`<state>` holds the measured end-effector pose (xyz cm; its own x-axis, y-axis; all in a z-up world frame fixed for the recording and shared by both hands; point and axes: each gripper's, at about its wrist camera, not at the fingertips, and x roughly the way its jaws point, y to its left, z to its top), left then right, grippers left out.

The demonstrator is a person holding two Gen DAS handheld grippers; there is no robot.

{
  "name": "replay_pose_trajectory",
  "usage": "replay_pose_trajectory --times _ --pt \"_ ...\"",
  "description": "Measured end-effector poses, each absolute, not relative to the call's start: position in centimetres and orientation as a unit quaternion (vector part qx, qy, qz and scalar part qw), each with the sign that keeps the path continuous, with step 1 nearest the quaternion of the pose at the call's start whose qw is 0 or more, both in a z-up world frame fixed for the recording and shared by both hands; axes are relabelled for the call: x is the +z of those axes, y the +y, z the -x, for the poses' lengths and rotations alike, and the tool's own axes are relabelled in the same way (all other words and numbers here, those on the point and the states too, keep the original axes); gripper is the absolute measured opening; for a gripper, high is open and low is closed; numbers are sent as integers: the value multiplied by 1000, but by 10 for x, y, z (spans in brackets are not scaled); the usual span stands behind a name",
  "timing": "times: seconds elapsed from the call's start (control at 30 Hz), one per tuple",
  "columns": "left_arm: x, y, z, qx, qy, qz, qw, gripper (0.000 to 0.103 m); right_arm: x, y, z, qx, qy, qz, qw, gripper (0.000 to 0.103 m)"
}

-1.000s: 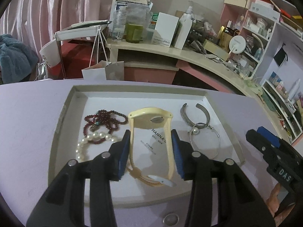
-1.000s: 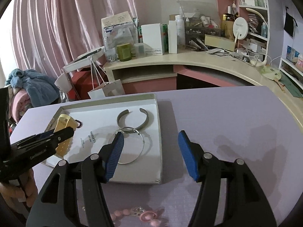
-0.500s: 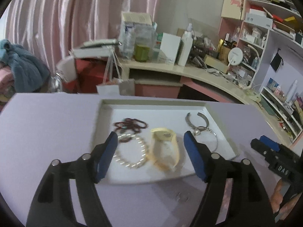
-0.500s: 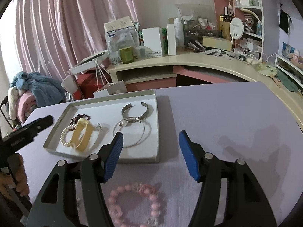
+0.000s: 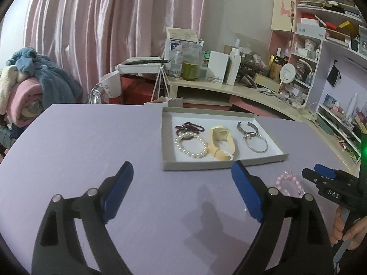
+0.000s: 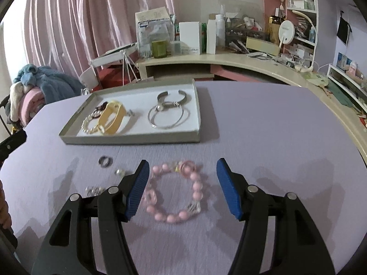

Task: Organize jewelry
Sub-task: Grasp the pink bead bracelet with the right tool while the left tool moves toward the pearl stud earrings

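A grey tray (image 5: 220, 165) (image 6: 128, 140) on the lilac table holds a dark red bead string (image 5: 189, 127), a pearl bracelet (image 5: 190, 146), a yellow band (image 5: 221, 142) (image 6: 111, 116), a silver cuff (image 5: 246, 126) (image 6: 172, 95) and a thin silver bangle (image 5: 257, 143) (image 6: 168, 116). My left gripper (image 5: 181, 174) is open and empty, well short of the tray. My right gripper (image 6: 181, 169) (image 5: 321, 171) is open, its jaws either side of a pink bead bracelet (image 6: 175, 194) (image 5: 289, 184) lying on the table in front of the tray.
A dark ring (image 6: 105, 161) and small silver pieces (image 6: 120, 171) (image 6: 94, 190) lie on the table left of the pink bracelet. A cluttered curved desk (image 6: 229, 60) and shelves (image 5: 321, 45) stand behind. A pile of blankets (image 5: 29, 84) sits at the far left.
My left gripper let go of the yellow band in the tray, opened wide and drew back. My right gripper pulled back from the tray; the pink bracelet now lies between its jaws.
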<state>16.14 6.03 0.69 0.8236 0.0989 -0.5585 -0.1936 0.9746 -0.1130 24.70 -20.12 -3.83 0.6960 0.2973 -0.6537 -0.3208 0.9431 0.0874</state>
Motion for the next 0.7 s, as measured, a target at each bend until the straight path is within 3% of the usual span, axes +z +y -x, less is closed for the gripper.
replay_pose_trajectory --times 0.13,0.3,0.53,0.7 --pt "10 68 -145 85 282 90 952 88 -46 -202 -244 158 365 30 917 62" --pt "15 71 -133 90 274 91 953 89 -62 -205 -253 142 398 33 906 51" --pt "13 59 -132 74 281 81 954 90 -80 -199 -264 133 429 48 892 50" --pt "6 49 -136 60 291 72 952 91 -78 -195 -263 142 426 56 892 39"
